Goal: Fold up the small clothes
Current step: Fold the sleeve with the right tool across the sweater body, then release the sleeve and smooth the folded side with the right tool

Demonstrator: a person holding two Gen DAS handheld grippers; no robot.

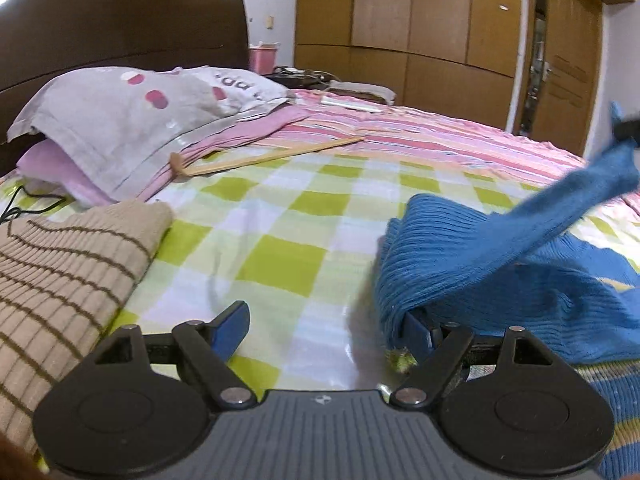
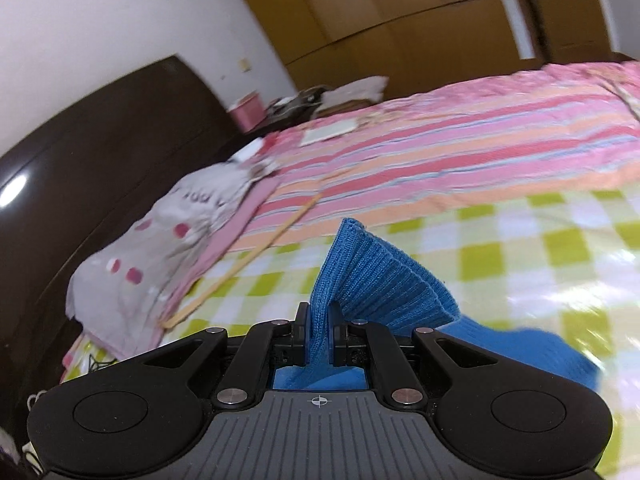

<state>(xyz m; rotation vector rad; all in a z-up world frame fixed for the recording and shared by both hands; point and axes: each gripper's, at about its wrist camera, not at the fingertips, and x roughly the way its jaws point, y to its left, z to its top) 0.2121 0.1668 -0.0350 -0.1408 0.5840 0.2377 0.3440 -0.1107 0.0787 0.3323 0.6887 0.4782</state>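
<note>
Right wrist view: your right hand-held gripper (image 2: 319,334) is clenched on a fold of the blue knit garment (image 2: 376,280), ribbed cloth pinched between both pads, the cuff fanning up ahead of the fingertips. It points down at a slant over the checked bed cover (image 2: 540,248), rolled so the bed appears tilted.

Left wrist view: your left hand-held gripper (image 1: 324,328) is released, jaws spread wide. Its right finger (image 1: 416,330) sits at the garment's folded edge, partly covered by it; its left finger (image 1: 230,326) is over bare cover. The garment's bulk lies ahead and to the right, one sleeve lifted away rightward. A beige striped sweater (image 1: 60,264) lies left.
</note>
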